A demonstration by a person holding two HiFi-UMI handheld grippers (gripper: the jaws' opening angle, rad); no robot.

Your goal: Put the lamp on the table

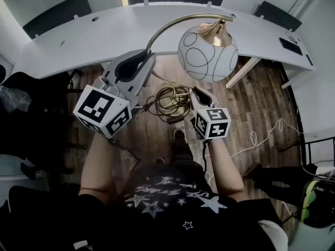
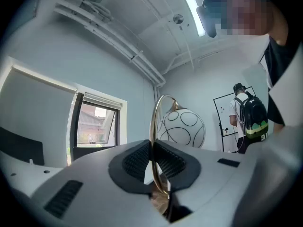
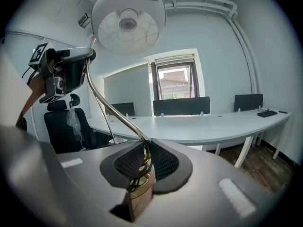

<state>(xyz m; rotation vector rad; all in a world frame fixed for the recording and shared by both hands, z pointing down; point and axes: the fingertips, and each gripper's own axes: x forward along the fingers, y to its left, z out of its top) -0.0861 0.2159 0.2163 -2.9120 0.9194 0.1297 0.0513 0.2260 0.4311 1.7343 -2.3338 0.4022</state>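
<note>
The lamp hangs in the air above the wooden floor, held by both grippers. Its white globe shade (image 1: 208, 54) with black circle lines hangs from a curved brass arm (image 1: 167, 27). My left gripper (image 1: 148, 57) is shut on that arm; the thin brass rod (image 2: 152, 126) runs between its pads, with the globe (image 2: 182, 126) beyond. My right gripper (image 1: 198, 93) is shut on the lamp's brass stem (image 3: 141, 167) just above the base (image 3: 139, 197). The shade (image 3: 128, 18) hangs overhead there. The white curved table (image 1: 104, 35) lies ahead, beyond the lamp.
Dark chairs (image 1: 57, 13) line the table's far side. A black item (image 1: 289, 45) lies on its right end. Cables (image 1: 261, 137) trail over the floor, and a black office chair (image 3: 61, 126) stands left. A person with a backpack (image 2: 248, 117) stands by a wall.
</note>
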